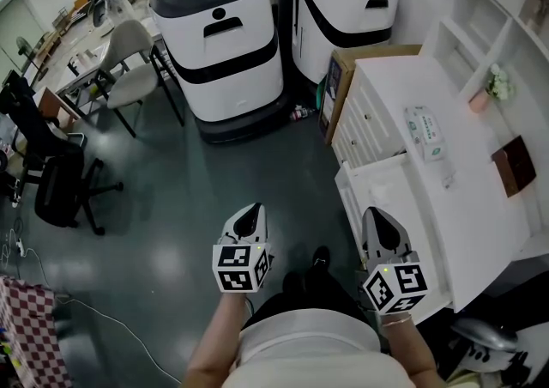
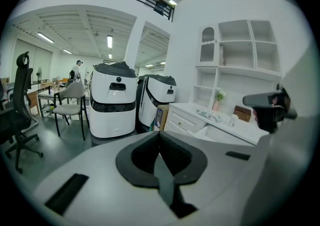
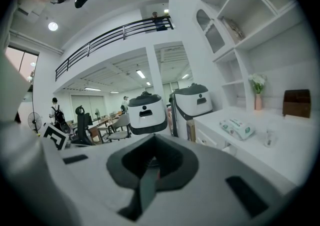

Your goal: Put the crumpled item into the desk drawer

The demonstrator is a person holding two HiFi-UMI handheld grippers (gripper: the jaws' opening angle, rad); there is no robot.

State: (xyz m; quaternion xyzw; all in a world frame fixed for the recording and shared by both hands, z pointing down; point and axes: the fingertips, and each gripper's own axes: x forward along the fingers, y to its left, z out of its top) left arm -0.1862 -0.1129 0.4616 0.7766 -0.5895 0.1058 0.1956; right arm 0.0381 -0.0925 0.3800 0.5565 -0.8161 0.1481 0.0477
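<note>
Right gripper (image 1: 375, 214), jaws together, hovers just beside open desk drawer (image 1: 396, 191).

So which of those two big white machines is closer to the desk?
The right-hand machine, beside the desk; the left-hand machine stands by the chair.
</note>
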